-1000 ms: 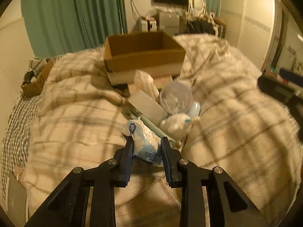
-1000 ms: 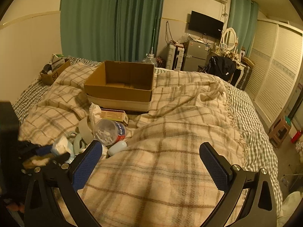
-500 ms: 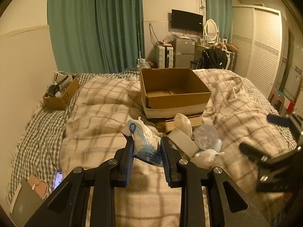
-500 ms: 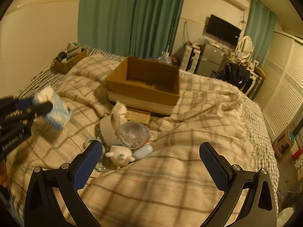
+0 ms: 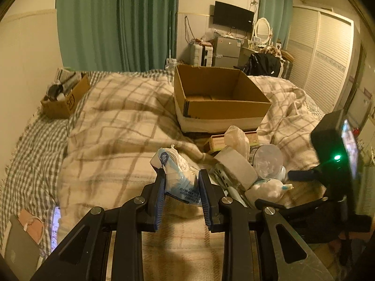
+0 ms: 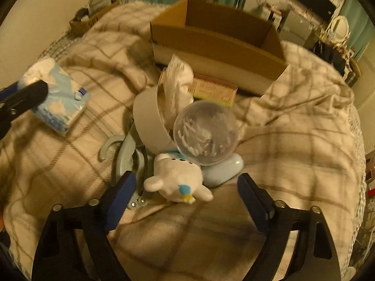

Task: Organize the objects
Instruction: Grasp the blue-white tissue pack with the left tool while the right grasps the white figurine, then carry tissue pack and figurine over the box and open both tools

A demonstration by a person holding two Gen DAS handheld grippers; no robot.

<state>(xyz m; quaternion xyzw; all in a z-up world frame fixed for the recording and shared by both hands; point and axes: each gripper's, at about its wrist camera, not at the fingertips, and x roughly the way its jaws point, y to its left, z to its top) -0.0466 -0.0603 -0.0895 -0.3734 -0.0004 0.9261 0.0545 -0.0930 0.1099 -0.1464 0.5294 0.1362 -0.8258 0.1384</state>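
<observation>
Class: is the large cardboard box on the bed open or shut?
Open: the cardboard box has no lid or flaps covering it, and its inside floor shows.

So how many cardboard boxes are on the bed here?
2. A large open cardboard box sits mid-bed behind the pile of items; a smaller cardboard box filled with things sits at the bed's far left edge. Others may be hidden.

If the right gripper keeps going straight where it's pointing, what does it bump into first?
Most likely the white plush toy. It lies between the closing jaws of the right gripper, nearest its fingertips, with nothing pressed on it yet. The clear round container sits just beyond. Depth is hard to judge here.
</observation>
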